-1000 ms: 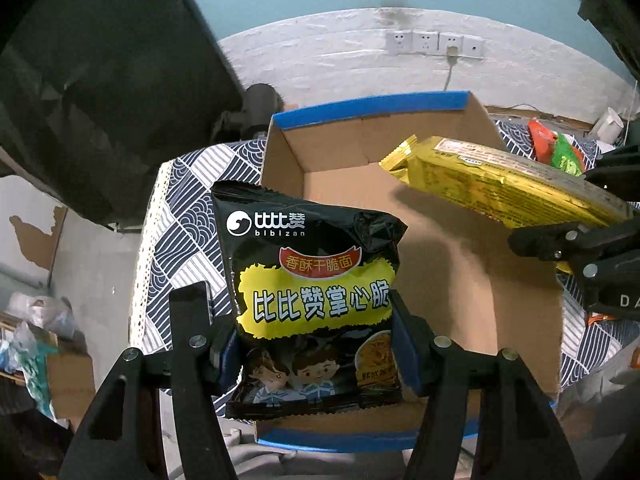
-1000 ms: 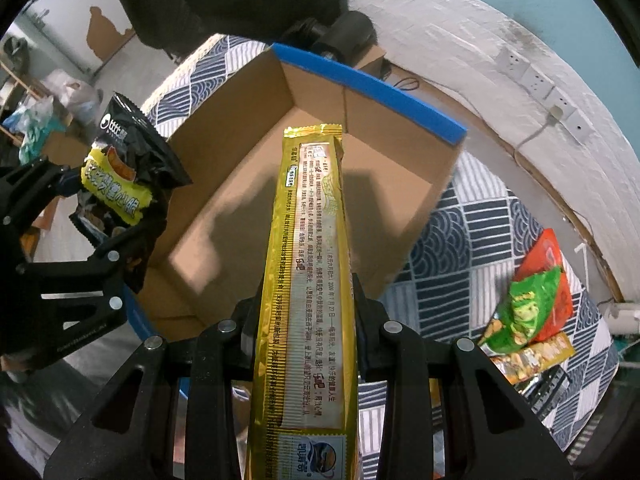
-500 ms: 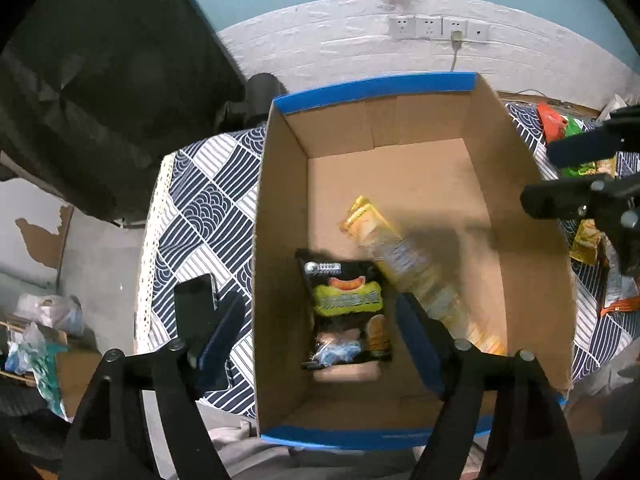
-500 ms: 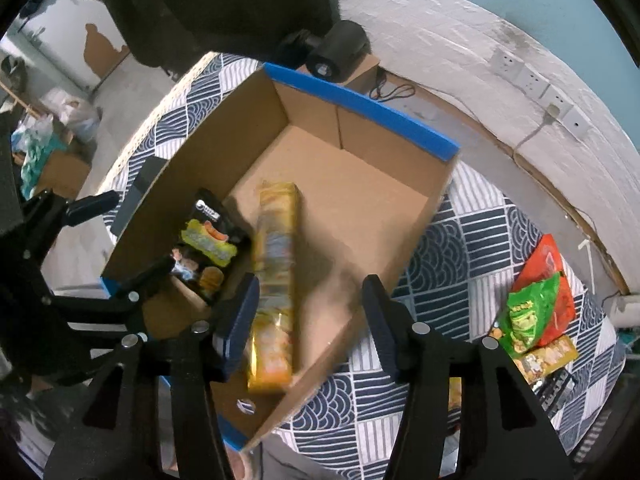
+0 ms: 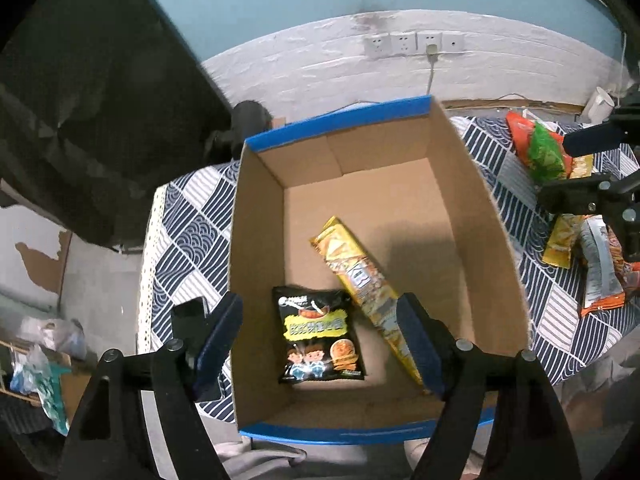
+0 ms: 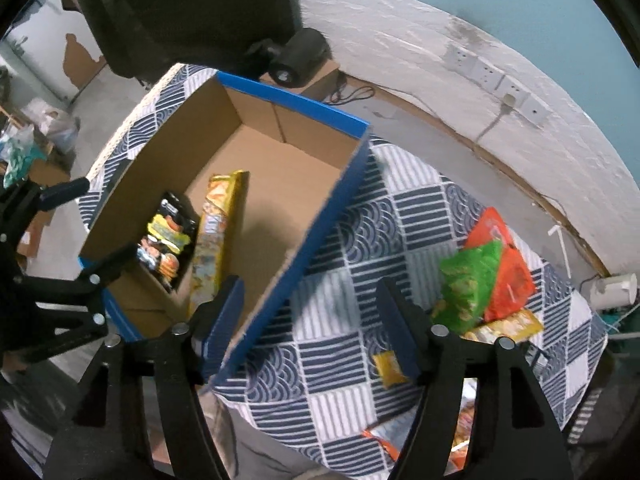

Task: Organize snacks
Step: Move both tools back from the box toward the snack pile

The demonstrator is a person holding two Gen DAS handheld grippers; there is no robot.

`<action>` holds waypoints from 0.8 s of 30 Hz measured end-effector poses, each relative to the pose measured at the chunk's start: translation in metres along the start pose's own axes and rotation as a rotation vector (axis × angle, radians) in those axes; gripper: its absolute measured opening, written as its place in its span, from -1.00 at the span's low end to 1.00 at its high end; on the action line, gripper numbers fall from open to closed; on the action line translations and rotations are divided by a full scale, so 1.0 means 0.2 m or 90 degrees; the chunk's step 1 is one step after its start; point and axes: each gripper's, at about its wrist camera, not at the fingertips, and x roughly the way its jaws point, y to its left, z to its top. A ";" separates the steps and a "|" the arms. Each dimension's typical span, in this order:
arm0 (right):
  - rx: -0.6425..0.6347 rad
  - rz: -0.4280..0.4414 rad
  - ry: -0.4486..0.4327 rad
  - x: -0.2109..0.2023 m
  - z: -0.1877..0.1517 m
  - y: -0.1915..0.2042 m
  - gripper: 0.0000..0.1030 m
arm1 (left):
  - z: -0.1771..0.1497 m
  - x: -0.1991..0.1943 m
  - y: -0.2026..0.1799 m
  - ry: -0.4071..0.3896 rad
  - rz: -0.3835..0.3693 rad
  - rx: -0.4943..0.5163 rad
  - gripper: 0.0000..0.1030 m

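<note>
An open cardboard box point(image 5: 488, 200) point(image 6: 328, 208) with blue-taped edges sits on a patterned cloth. On its floor lie a black snack bag point(image 5: 318, 338) point(image 6: 168, 236) and a long yellow packet point(image 5: 356, 276) point(image 6: 216, 240), side by side near the front wall. My left gripper point(image 5: 320, 338) hangs open above the black bag, holding nothing. My right gripper point(image 6: 310, 316) is over the box's right wall and the cloth; its jaws are opening with nothing between them. More snacks lie to the right: a green bag point(image 6: 468, 284) point(image 5: 544, 156) on an orange one point(image 6: 508, 264).
Several other packets point(image 5: 600, 264) lie on the cloth point(image 6: 400, 216) right of the box, including a small yellow one point(image 6: 390, 368). A white wall with sockets point(image 5: 408, 44) is behind. A dark chair back point(image 5: 100, 100) stands at the left, floor clutter point(image 5: 36, 360) below it.
Both grippers have let go: the black bag and the yellow packet dropped into the box and now lie on its floor. The right gripper has swung right, past the box wall.
</note>
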 end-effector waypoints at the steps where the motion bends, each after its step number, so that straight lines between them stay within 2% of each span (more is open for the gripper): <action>1: -0.006 -0.010 -0.002 -0.02 -0.01 -0.01 0.38 | 0.00 -0.01 -0.01 -0.002 -0.004 0.002 0.56; 13: 0.008 -0.035 -0.027 -0.17 -0.19 -0.18 0.41 | 0.07 -0.09 -0.27 -0.016 -0.039 0.059 0.56; 24: 0.059 -0.059 -0.021 -0.22 -0.43 -0.45 0.41 | 0.13 -0.18 -0.61 -0.029 -0.072 0.133 0.56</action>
